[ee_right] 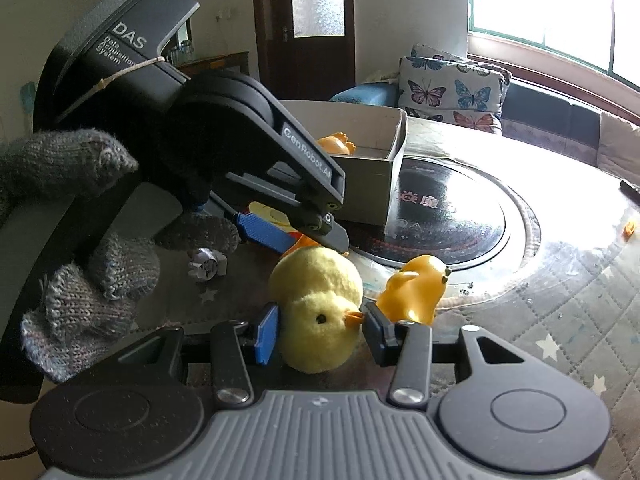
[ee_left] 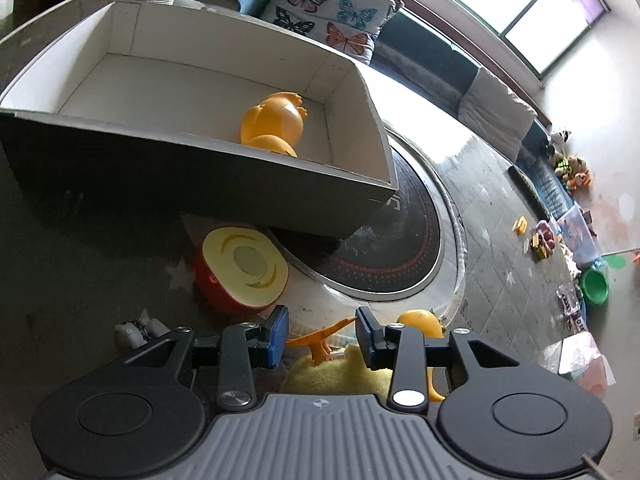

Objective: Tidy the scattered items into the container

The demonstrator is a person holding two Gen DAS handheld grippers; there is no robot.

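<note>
A grey box [ee_left: 200,132] with a white inside holds an orange plastic toy [ee_left: 276,120]. A yellow plush chick [ee_right: 316,292] lies on the table. My right gripper [ee_right: 320,328] is shut on its head, one pad against each side. My left gripper [ee_left: 322,332] hangs open over the chick's other end, its orange foot [ee_left: 320,336] in the gap, untouched. In the right wrist view the left gripper [ee_right: 298,236] reaches in from the upper left. An orange plastic duck [ee_right: 416,288] sits just right of the chick. A red half-apple toy [ee_left: 240,268] lies in front of the box.
A gloved hand [ee_right: 80,280] grasps the left gripper's handle. A small white wrapped item [ee_left: 136,328] lies left of the chick. The box partly rests on a round black disc [ee_right: 452,216] set in the table. A butterfly cushion [ee_left: 328,4] lies behind; toys litter the floor [ee_left: 560,236].
</note>
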